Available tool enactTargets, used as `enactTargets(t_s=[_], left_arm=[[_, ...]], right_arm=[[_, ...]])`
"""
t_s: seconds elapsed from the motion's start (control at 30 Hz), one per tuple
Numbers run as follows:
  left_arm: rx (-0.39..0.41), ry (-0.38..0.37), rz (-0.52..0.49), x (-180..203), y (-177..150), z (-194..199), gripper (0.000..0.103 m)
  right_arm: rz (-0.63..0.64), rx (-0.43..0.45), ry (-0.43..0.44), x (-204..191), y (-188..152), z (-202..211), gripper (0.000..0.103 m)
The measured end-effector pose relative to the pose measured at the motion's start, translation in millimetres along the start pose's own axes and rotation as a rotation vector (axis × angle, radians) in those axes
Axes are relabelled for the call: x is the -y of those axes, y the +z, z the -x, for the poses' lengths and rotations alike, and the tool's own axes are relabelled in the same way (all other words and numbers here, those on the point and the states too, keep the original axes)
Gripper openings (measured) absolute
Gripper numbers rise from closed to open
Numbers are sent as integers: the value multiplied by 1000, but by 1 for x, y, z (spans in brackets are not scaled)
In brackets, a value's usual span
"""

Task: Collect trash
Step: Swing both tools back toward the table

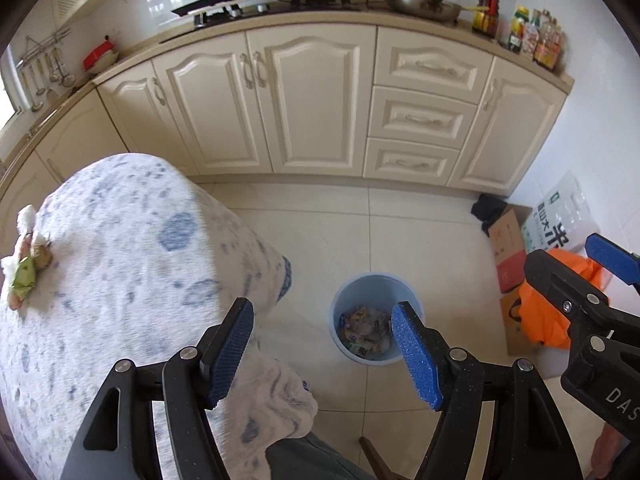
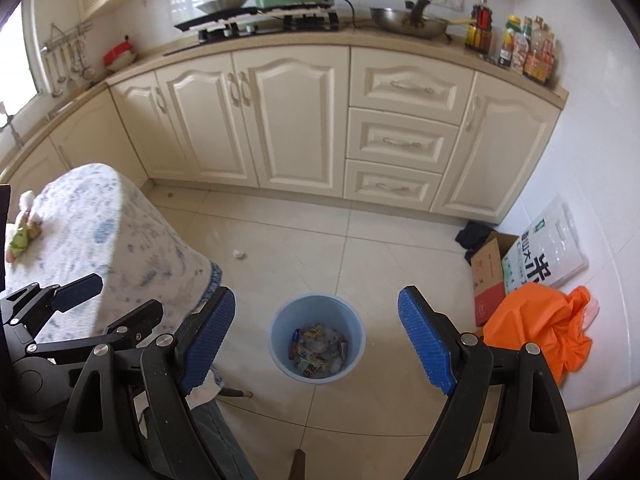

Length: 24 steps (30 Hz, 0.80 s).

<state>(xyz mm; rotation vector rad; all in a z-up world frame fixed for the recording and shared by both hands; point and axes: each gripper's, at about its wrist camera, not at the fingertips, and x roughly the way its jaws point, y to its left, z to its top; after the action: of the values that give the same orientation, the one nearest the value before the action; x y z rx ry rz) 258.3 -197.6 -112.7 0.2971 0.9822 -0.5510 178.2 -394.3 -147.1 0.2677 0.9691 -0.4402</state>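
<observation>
Cream kitchen cabinets (image 2: 296,120) back a tiled floor (image 2: 304,248) where one blue bin (image 2: 316,336) stands upright, wrappers inside. Both the left gripper (image 1: 324,352) and right gripper (image 2: 316,340) hang spread and empty above it. Leftover trash (image 1: 24,264) lies on the tabletop (image 1: 120,260). Only the right view shows one scrap (image 2: 239,255) on the floor

Both grippers are matte black plastic frames with silver round screws at the joints — left gripper (image 1: 322,356), right gripper (image 2: 316,344). Their fingers (image 2: 426,344) carry blue ribbed pads — white letters "DAS" mark one frame.
</observation>
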Motion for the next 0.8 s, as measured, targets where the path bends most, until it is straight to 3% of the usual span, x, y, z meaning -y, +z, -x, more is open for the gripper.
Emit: enactTargets(t_s=[0.37, 0.8], left_arm=[[124, 87, 91, -56, -55, 96, 74], [184, 211, 233, -124, -117, 165, 76]], right_arm=[[78, 57, 87, -53, 5, 39, 93], [226, 83, 205, -149, 8, 56, 100]])
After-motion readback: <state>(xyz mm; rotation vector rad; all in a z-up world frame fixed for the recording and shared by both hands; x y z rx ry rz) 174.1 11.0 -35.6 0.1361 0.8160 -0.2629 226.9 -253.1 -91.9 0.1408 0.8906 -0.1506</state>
